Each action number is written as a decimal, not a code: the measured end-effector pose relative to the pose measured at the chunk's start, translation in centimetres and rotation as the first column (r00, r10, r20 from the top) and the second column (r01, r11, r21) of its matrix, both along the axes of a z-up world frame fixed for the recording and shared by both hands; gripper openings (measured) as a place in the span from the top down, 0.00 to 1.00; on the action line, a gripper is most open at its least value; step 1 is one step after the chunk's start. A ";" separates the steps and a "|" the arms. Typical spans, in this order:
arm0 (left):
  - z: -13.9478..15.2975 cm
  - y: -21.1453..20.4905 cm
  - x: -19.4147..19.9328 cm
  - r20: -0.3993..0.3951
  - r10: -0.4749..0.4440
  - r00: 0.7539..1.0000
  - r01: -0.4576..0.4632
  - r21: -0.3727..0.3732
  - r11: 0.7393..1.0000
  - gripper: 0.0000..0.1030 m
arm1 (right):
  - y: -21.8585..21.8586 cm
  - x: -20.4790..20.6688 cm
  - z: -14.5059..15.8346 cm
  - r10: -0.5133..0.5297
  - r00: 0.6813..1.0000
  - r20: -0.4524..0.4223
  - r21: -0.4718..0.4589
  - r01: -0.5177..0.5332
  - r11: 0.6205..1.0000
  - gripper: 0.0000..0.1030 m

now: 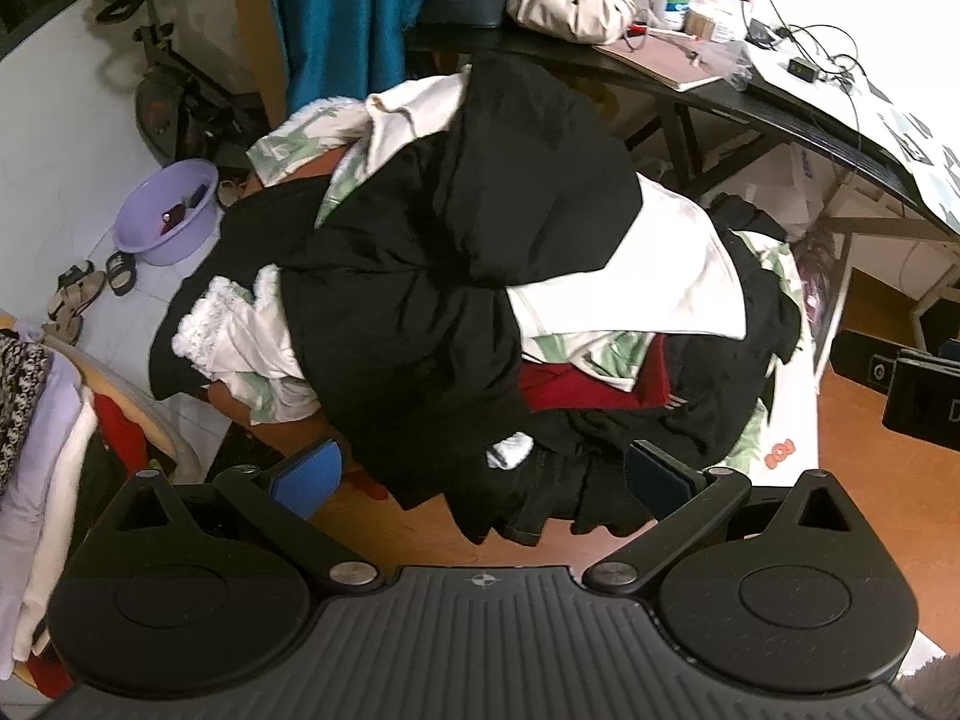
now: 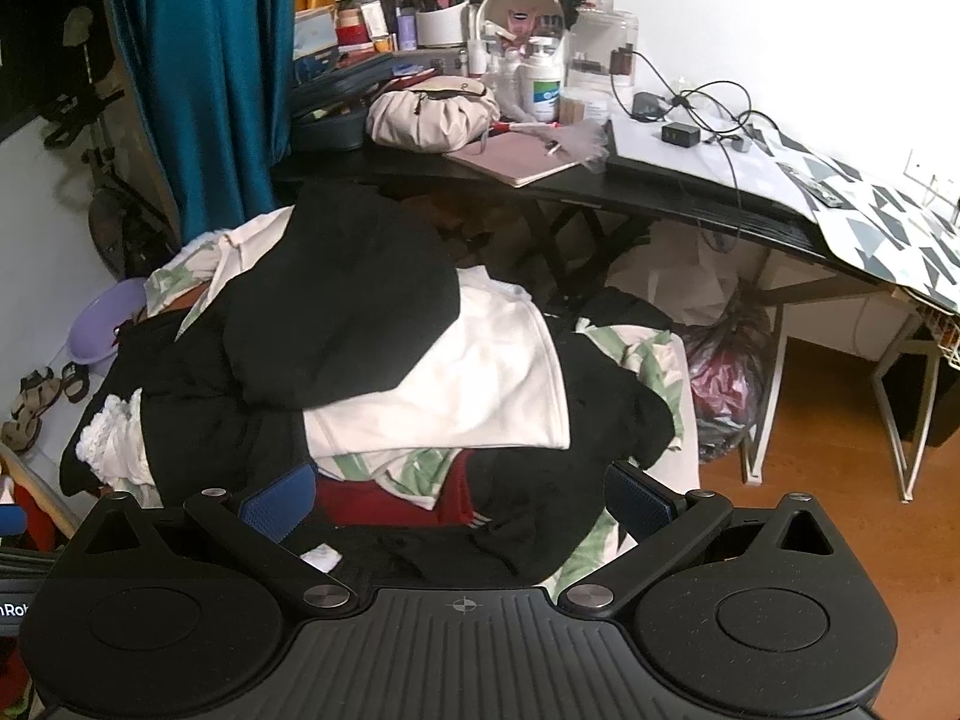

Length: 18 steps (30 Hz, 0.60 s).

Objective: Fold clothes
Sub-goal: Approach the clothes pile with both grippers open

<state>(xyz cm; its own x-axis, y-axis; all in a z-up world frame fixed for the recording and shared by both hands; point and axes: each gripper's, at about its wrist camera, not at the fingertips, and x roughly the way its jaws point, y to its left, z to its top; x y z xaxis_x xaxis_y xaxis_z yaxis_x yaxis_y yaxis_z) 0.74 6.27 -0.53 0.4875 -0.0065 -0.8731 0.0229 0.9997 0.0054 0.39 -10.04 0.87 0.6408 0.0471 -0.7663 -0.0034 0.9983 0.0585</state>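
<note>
Left gripper (image 1: pixel 483 474): jaws spread wide, empty, poised over the near hem of the clothes pile (image 1: pixel 456 300). Right gripper (image 2: pixel 459 498): jaws likewise spread, holding nothing. Pile lies at twelve o'clock from both, heaped unfolded, running near to far; the left looks nearer. White shirt (image 2: pixel 480 372) lies near the top. Lilac basin (image 1: pixel 168 210), ten o'clock, holds small items. Cluttered bench (image 2: pixel 690 204) beyond.

Unfolded heap of mixed clothes (image 1: pixel 456 312): crumpled black garments uppermost, a white shirt (image 2: pixel 480 384), green leaf-print fabric (image 2: pixel 642 360) and a dark red garment (image 1: pixel 576 387) beneath.
</note>
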 end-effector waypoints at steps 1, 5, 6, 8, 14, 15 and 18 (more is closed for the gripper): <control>0.1 0.2 -0.1 0.005 0.002 1.000 -0.002 0.001 1.000 0.01 | 0.2 0.1 0.0 0.003 1.000 -0.002 -0.001 -0.003 1.000 0.01; -0.2 0.7 0.0 -0.007 -0.004 1.000 0.004 -0.005 1.000 0.01 | 1.3 0.2 -0.2 0.016 1.000 -0.009 -0.007 -0.016 1.000 0.01; -0.3 0.8 0.0 -0.018 -0.008 1.000 0.008 -0.013 1.000 0.00 | 1.4 0.2 -0.2 0.018 1.000 -0.010 -0.007 -0.018 1.000 0.01; -0.4 0.9 0.0 -0.029 -0.018 0.999 0.017 -0.011 1.000 0.01 | 1.7 0.3 -0.3 0.020 1.000 -0.011 -0.005 -0.020 1.000 0.01; -0.3 1.5 0.0 -0.036 -0.010 0.999 0.010 0.012 1.000 0.01 | 2.2 0.6 -0.4 0.036 0.999 -0.014 0.002 -0.036 0.999 0.01; -0.3 1.6 0.1 -0.044 -0.008 0.999 0.008 0.012 1.000 0.01 | 2.2 0.6 -0.4 0.037 0.999 -0.013 0.002 -0.037 0.999 0.01; -0.3 1.8 0.2 -0.047 0.005 0.999 -0.004 0.023 1.000 0.01 | 2.2 0.7 -0.3 0.036 0.999 -0.008 0.003 -0.036 0.999 0.01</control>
